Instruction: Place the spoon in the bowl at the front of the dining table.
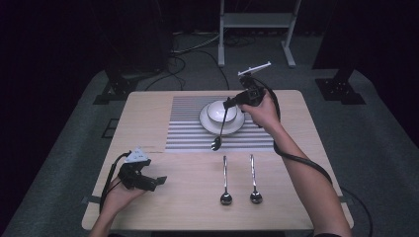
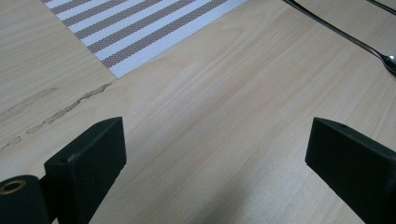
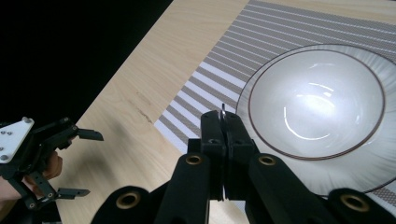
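A striped placemat lies on the far half of the wooden bench and serves as the landmark here. On the mat's right part sits a white plate with a white bowl on it; in the right gripper view the bowl has a thin dark ring at its rim and looks empty.

The right tool is above the mat, at the bowl's right edge, held in the person's right hand. Its jaws are pressed together on the handle of a spoon, which hangs down and toward the person, its bowl end over the mat's near edge. In the right gripper view the closed jaws pinch a thin metal edge between them.

Two more spoons lie on bare wood nearer the person than the mat, side by side and apart: the left spoon and the right spoon, handles pointing toward the mat.

The left tool is low over the bench, near the mat's near left corner, jaws spread wide with nothing between them; its own view shows bare wood between the two black jaws.
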`<state>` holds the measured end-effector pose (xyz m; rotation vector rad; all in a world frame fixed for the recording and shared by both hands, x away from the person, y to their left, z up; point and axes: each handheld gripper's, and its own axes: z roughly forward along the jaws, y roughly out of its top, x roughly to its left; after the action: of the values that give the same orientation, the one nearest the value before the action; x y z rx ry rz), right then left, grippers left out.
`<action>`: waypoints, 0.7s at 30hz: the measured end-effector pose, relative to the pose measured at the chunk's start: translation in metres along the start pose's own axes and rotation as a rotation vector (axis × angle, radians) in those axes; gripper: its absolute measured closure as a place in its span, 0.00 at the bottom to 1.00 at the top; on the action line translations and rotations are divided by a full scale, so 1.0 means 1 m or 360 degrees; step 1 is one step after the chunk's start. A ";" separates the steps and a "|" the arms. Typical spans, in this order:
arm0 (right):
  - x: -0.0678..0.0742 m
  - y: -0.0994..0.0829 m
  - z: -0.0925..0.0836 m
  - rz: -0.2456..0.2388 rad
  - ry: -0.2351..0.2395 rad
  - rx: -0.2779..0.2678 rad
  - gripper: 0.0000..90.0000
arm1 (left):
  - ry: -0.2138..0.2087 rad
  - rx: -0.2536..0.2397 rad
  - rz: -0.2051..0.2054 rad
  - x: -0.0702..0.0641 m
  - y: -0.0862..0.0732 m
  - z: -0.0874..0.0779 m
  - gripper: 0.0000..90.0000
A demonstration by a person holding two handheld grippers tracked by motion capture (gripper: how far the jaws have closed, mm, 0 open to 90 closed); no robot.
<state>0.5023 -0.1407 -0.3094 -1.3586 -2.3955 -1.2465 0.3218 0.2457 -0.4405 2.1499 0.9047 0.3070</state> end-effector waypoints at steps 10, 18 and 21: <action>-0.004 0.007 -0.006 0.0022 -0.0041 -0.0052 0.98 | -0.0001 -0.0004 0.0000 0.001 0.000 -0.001 0.05; -0.010 0.012 -0.011 0.0063 -0.0071 -0.0094 0.98 | -0.0001 -0.0007 -0.0003 0.001 0.000 -0.001 0.05; -0.012 0.014 -0.013 0.0072 -0.0082 -0.0108 0.98 | 0.0000 -0.0011 -0.0004 0.001 0.000 -0.001 0.05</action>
<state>0.5162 -0.1547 -0.2982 -1.4727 -2.3621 -1.3083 0.3220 0.2473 -0.4399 2.1420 0.9050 0.3084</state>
